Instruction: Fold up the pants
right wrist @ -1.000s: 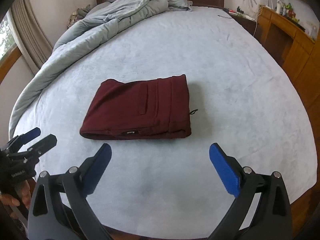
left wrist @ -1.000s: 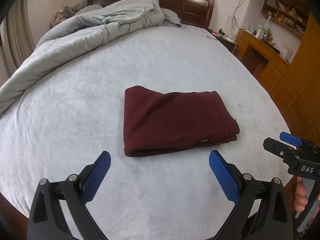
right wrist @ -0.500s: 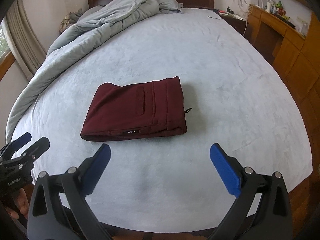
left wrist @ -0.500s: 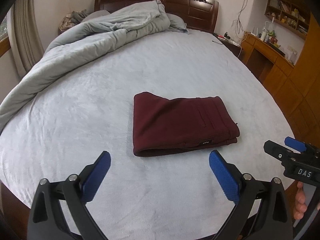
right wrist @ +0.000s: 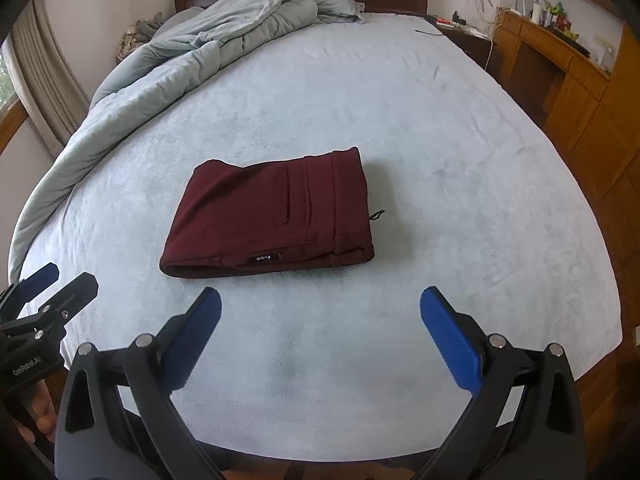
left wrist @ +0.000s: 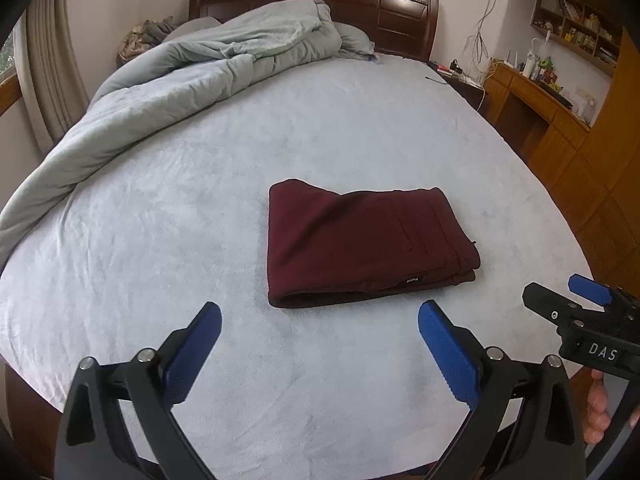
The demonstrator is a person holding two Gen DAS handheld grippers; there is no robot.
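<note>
Your pants [left wrist: 368,244] lie folded in a compact stack mid-bed [left wrist: 360,128], nearer the foot edge, so the folding looks done. Both your left claw [left wrist: 320,344] and right claw [right wrist: 320,328] hang wide and empty, clear of the cloth, disturbing nothing.

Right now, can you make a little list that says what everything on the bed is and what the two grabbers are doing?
pants: dark red pants, folded into a flat rectangle, lying on the bed
bed: light blue sheet, dark wooden headboard at the far end
blanket: grey comforter bunched up along the far left side, apart from the pants
left gripper: open, holding nothing, near the bed's front edge
right gripper: open, holding nothing, beside the left one
touching the pants: neither gripper
fold: looks finished
</note>
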